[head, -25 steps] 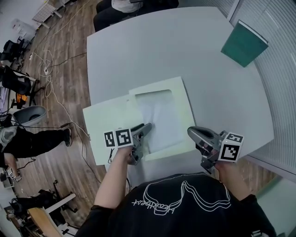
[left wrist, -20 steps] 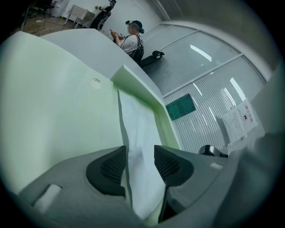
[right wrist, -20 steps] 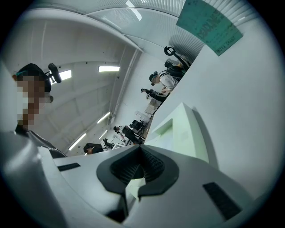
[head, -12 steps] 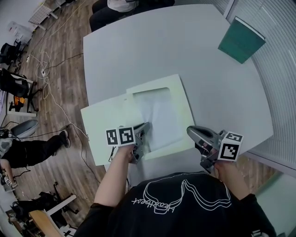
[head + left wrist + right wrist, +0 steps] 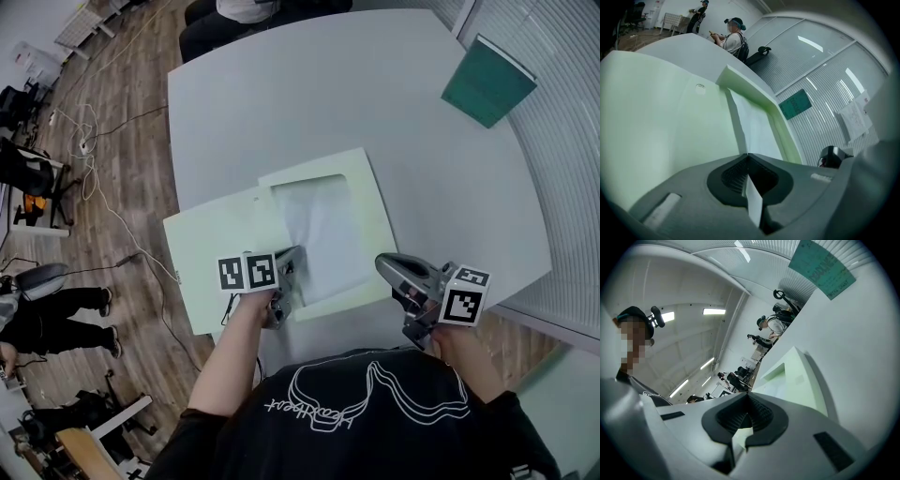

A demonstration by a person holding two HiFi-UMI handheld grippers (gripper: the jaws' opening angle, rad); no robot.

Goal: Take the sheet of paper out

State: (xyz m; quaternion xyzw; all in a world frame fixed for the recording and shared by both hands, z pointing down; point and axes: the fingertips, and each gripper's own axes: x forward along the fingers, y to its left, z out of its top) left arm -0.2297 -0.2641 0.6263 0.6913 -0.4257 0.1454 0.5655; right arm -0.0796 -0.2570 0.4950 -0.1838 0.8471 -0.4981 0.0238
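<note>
On grey table [image 5: 281, 103], pale green folder [image 5: 217, 251] lying open, cover flap spread to the left. At folder's near edge, left gripper [image 5: 292, 253] [image 5: 748, 156], jaws just closed, pinching near edge of sheet of paper [image 5: 323, 230] [image 5: 757, 131]. Sheet lying in folder's right half, framed by green border. At folder's near right corner, right gripper [image 5: 382, 267] [image 5: 747, 397], jaws together, apparently clamped on folder's edge. Well beyond folder's far right corner, dark green book [image 5: 487, 82] flat by table's rim.
</note>
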